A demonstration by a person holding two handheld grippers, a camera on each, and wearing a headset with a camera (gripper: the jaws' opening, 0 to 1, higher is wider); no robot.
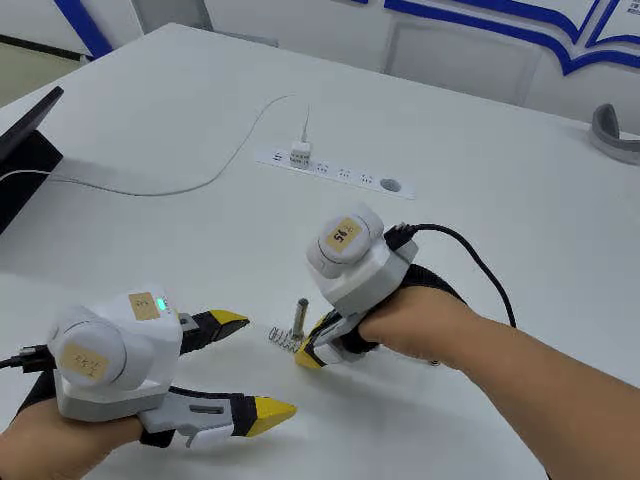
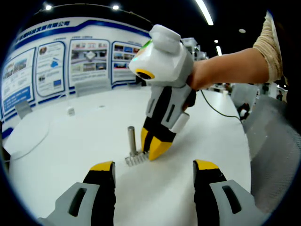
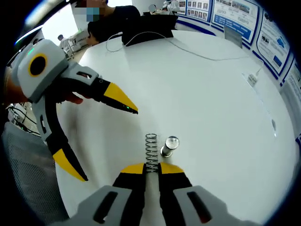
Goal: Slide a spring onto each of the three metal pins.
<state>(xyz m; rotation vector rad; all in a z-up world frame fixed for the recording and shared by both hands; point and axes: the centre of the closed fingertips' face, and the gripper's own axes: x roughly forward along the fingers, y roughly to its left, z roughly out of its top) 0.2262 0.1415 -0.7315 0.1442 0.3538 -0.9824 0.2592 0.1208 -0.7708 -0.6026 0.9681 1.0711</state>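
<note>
right tongs [image 3: 151, 169] on spring [image 3: 150, 147] beside pin [image 3: 169, 145]

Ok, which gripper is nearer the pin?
Right. The right gripper is down beside the pin, fingers shut on the spring. The left gripper is open, off to the pin's left in the head view.

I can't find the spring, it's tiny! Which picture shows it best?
The right gripper view: the small coiled metal spring lies clear, its end between the right tool's tips. The other views show it small, side-on.

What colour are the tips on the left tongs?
Yellow; the left tongs show best in the left gripper view.
</note>
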